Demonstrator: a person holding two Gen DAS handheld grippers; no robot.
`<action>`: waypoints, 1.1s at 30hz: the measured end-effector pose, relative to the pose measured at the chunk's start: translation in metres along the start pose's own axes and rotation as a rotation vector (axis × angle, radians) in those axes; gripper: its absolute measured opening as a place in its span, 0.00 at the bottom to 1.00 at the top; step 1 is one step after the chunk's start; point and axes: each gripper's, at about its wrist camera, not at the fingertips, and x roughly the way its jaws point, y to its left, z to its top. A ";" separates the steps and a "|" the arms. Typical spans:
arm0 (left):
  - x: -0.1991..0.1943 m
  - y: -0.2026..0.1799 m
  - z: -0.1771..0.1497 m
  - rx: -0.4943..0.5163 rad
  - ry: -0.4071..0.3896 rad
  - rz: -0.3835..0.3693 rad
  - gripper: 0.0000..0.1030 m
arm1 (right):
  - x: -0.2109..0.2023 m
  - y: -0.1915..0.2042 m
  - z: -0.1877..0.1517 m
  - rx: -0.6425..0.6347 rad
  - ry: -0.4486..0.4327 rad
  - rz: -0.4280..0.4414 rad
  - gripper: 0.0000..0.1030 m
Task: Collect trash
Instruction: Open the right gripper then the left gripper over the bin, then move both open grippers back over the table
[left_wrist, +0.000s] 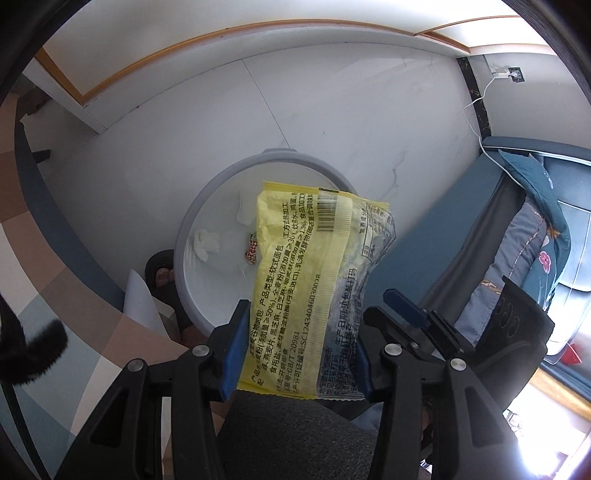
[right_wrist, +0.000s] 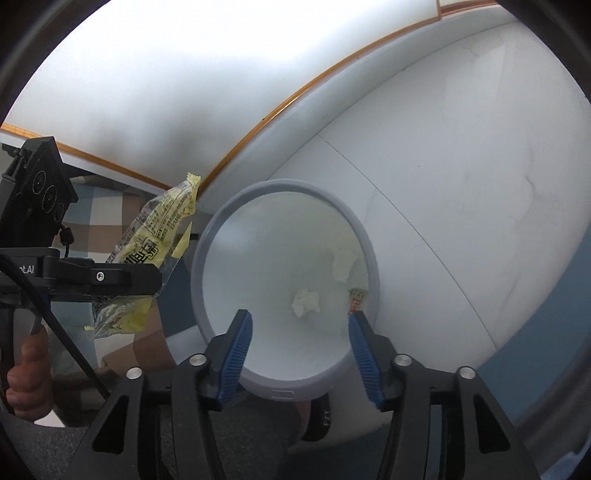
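Note:
A yellow and clear bread wrapper (left_wrist: 295, 258) stands up between the blue pads of my left gripper (left_wrist: 303, 314), which is shut on its lower half. It hangs over a white trash bin with a grey rim (left_wrist: 192, 221). Inside the bin lie crumpled tissues (left_wrist: 205, 243) and a small red patterned wrapper (left_wrist: 252, 251). In the right wrist view my right gripper (right_wrist: 300, 315) is open with nothing between its fingers, directly above the bin's rim (right_wrist: 284, 184). The held wrapper (right_wrist: 155, 236) shows to the bin's left, outside the rim, with the tissue (right_wrist: 306, 302) below in the bin.
A sandalled foot (left_wrist: 164, 277) stands at the bin's left. A blue bed or sofa with floral bedding (left_wrist: 535, 229) fills the right side, with a white charging cable (left_wrist: 480, 110) running down from a wall socket. A checked mat (left_wrist: 55, 240) lies left. A person's hand (right_wrist: 27, 369) grips the left gripper's handle.

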 end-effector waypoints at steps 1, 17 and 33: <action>0.003 0.000 0.001 -0.004 0.011 0.007 0.43 | -0.001 -0.001 0.000 0.011 0.002 0.002 0.57; -0.006 -0.003 -0.003 0.016 -0.015 0.076 0.82 | -0.030 0.000 0.001 0.047 -0.090 0.002 0.73; -0.147 0.008 -0.093 0.011 -0.647 0.296 0.82 | -0.091 0.051 0.007 -0.064 -0.247 0.026 0.76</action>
